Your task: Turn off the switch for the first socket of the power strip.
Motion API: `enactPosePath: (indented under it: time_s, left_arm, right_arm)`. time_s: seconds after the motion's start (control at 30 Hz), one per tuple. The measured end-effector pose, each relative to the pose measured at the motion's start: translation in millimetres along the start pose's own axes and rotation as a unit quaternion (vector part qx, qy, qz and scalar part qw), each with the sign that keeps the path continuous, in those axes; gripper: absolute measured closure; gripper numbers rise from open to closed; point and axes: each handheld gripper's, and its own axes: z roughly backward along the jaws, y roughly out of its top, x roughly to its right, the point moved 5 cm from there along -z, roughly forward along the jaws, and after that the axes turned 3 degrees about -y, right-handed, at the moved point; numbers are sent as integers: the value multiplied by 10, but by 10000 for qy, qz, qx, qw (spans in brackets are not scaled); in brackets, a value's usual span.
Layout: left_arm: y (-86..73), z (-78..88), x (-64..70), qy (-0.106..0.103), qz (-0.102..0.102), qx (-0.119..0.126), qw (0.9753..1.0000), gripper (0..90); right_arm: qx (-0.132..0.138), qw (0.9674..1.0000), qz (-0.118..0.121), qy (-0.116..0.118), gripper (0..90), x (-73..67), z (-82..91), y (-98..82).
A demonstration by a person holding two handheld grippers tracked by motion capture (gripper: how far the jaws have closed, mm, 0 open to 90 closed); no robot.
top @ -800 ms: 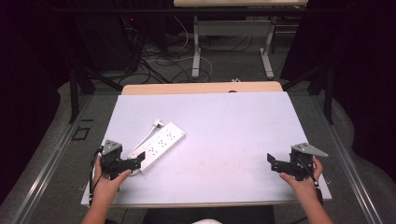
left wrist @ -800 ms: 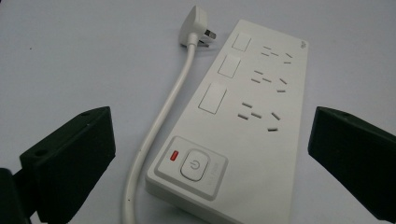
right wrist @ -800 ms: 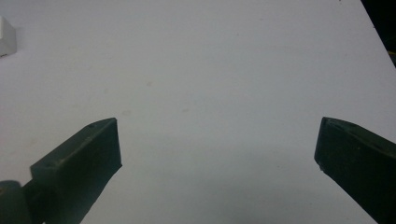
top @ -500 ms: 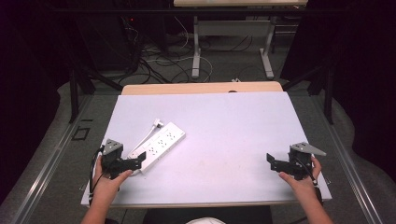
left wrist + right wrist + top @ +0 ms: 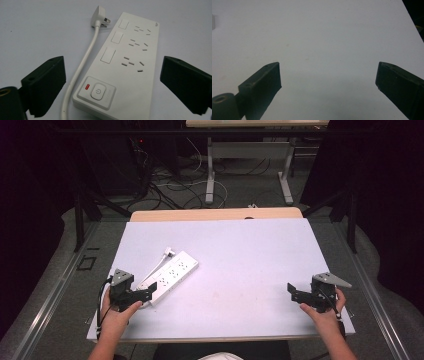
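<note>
Two claws are at work over the pale tabletop [image 5: 250,250], and the power strip [image 5: 172,275] is the landmark to read everything from. It lies flat on the left half of the tabletop, slanted, with its white cord [image 5: 82,67] running along one long side and the plug [image 5: 99,18] resting near the far end. The left claw [image 5: 145,292] sits at the strip's near end, the one with the power button [image 5: 98,92], jaws spread wide to either side of that end without pressing on it. Compared with a moment ago the left claw has hardly shifted and the strip lies just where it did, so I judge the grasp is lined up but not yet made; closing on the near end looks like the step to come. The right claw [image 5: 295,292] hangs well away from the strip, near the tabletop's right edge, released, with bare surface between its jaws.
</note>
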Motion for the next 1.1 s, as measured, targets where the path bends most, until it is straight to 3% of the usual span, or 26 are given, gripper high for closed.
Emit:
enactPosePath:
  time_s: [0.3,0.53,0.7,0.83,0.97,1.1]
  left_arm:
    - [50,21,-13,38,-33,97,9999,168]
    - [149,68,-13,113,-54,201,9997,286]
    - [219,84,12,137,-99,214,9996,303]
    - [317,101,38,133,-22,138,9998,386]
    - [430,79,38,209,32,240,9995,394]
    - [503,62,50,223,120,280,9993,426]
  right_arm:
    - [45,10000,-73,-48,68,6,-21,-13]
    - [43,9999,-106,-41,74,-30,-2,26]
    - [99,9999,17,8,74,-63,-36,36]
    - [104,9999,-12,10,75,-48,-30,33]
    - [114,9999,31,-68,75,-8,19,28]
    - [138,9998,-79,-100,81,30,52,35]
